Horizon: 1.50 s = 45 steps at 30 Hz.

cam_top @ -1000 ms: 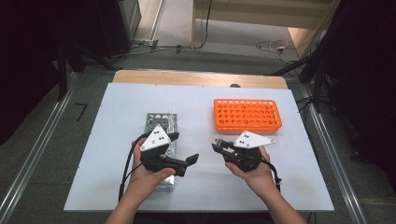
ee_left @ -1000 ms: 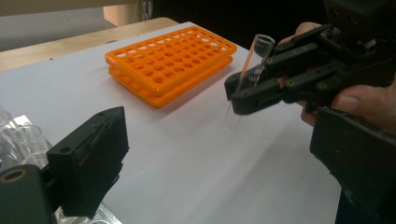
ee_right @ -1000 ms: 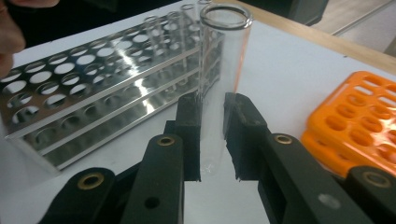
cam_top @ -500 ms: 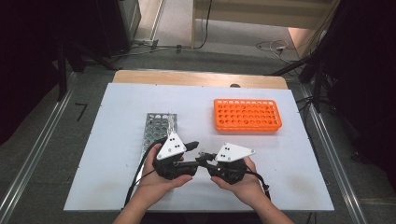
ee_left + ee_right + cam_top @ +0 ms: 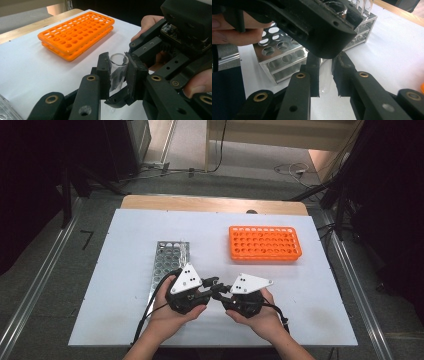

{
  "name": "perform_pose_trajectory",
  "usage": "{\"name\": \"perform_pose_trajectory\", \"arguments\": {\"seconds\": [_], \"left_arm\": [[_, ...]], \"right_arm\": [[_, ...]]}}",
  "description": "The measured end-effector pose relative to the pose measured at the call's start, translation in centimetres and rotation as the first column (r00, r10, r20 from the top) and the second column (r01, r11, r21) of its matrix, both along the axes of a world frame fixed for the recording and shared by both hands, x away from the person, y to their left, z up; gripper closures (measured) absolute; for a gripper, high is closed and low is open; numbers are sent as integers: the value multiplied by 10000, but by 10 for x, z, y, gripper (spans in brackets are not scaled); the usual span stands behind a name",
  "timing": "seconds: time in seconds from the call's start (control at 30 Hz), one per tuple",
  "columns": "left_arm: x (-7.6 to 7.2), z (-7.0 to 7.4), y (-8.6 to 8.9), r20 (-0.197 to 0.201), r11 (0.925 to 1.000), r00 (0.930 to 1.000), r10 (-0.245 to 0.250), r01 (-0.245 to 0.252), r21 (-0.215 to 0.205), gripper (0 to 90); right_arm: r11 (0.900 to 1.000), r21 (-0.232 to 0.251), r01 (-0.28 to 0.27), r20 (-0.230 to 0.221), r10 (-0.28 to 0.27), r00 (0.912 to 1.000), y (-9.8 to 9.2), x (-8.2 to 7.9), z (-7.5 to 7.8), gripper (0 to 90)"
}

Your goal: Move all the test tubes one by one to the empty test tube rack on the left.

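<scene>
A clear glass test tube (image 5: 118,67) stands upright between the jaws of my left gripper (image 5: 117,72), which is shut on its upper part. My right gripper (image 5: 325,75) faces it from the other side, and its jaws close against both sides of the tube's rounded lower end (image 5: 325,86). In the high view the left gripper (image 5: 212,284) and right gripper (image 5: 221,295) meet tip to tip, low over the front middle of the white table (image 5: 125,235).
A metal tube rack (image 5: 170,260) lies just left of and behind the grippers, with a few glass tubes (image 5: 362,5) at its far end. An orange tube rack (image 5: 265,242) sits at the back right, its holes empty as far as I can see.
Both grippers have come together from about a hand's width apart. The left one has carried the tube rightward off the metal rack, and the right one's jaws have closed in on the tube's lower end.
</scene>
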<state>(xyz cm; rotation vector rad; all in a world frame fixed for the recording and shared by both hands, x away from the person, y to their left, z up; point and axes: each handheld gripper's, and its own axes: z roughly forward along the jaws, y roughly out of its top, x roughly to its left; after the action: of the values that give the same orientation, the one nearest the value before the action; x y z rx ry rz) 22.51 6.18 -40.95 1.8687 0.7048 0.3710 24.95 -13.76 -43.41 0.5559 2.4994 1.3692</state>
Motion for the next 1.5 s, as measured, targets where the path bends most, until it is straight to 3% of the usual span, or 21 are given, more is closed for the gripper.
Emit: {"name": "perform_pose_trajectory", "arguments": {"seconds": [0.27, 0.4, 0.5, 0.6, 0.73, 1.03, 1.27, 1.5], "left_arm": [[0, 1, 2, 69, 10000, 9999, 95, -95, -26, 743], [1, 4, 8, 118, 9996, 9996, 248, -247, -102, 743], [2, 7, 14, 211, 9989, 9989, 425, -420, -213, 744], [3, 11, 22, 303, 9978, 9976, 621, -614, -258, 744], [6, 16, 36, 357, 9940, 9941, 1025, -1010, -423, 743], [11, 26, 60, 595, 9825, 9821, 1789, -1751, -635, 744], [17, 25, 73, 645, 9728, 9721, 2255, -2210, -692, 744], [24, 20, 76, 714, 9659, 9637, 2574, -2546, -465, 744]], "right_arm": [[9999, 115, -41, -57, 42, 10000, -1, 1, 0, 714], [9994, 276, -230, -135, 234, 9996, -6, 3, 0, 577], [9994, 351, -62, -154, 68, 9999, -13, 7, 1, 430], [9980, 569, 273, -131, -266, 9996, -25, 11, 3, 299], [9926, 926, 780, -294, -756, 9967, -48, 19, 3, 232], [9779, 864, 1905, -637, -1854, 9806, -104, 32, -3, 2], [9662, 1116, 2324, -736, -2251, 9715, -138, 30, 0, 0], [9605, 1097, 2558, -701, -2493, 9659, -157, 28, -4, 0]]}}
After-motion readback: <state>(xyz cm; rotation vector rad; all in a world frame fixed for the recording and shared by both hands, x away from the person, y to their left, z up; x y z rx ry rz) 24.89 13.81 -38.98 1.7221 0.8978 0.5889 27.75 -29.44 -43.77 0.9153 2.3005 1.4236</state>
